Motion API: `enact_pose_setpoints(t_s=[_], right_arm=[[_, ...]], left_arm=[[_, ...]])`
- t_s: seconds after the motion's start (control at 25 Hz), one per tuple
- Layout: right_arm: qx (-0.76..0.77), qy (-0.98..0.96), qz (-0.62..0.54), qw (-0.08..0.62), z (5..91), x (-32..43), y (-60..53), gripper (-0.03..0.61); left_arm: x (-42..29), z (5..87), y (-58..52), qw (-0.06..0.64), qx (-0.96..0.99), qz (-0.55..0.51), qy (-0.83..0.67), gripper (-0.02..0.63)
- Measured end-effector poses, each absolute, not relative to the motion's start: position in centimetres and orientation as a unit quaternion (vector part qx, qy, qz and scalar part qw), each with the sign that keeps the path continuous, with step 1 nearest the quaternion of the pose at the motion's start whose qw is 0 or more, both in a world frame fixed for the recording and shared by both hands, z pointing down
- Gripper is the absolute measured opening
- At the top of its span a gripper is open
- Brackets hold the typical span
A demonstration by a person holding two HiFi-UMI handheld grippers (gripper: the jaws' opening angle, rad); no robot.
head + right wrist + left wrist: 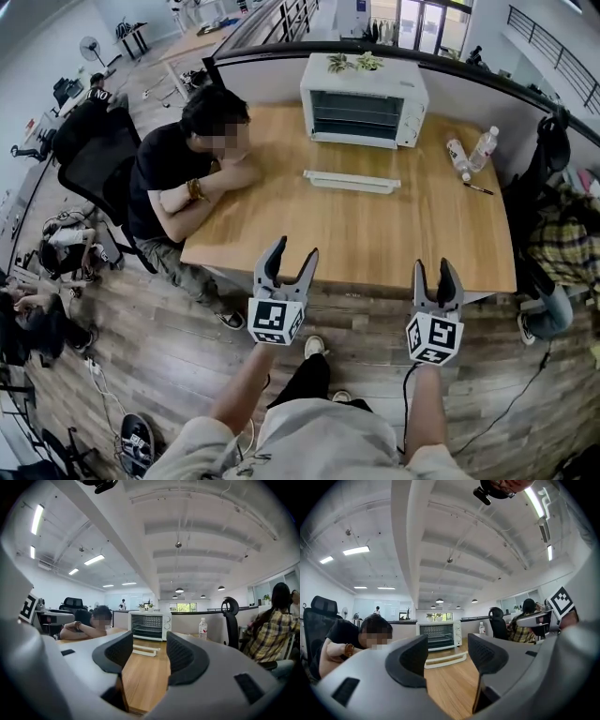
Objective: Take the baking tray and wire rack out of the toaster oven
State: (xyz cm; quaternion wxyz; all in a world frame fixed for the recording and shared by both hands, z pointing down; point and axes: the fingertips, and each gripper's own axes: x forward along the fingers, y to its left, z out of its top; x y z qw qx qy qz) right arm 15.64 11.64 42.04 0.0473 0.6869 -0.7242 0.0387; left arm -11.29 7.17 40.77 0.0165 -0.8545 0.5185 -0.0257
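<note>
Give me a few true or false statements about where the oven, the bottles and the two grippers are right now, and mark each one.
1. The left gripper and the right gripper both have open, empty jaws. True.
2. The toaster oven stands at the near edge of the table. False: it stands at the far edge.
3. A seated person rests both arms on the table. True.
4. The bottles are left of the toaster oven. False: they are on its right.
</note>
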Motion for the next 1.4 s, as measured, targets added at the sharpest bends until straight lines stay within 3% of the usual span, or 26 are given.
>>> enact_pose_setpoints(t_s=[0.72,1.4], right_arm=[[0.707,-0.703,0.025,0.066,40.9,10.0,-1.9,0.236],[0.711,-0.703,-0.005,0.015,37.7,13.6,-13.6,0.235]], left_arm=[[-16.3,41.5,-7.2,0.008,-0.871,-0.014,0.491,0.279],[-13.5,37.2,-18.0,0.064,-0.866,-0.014,0.496,0.273]])
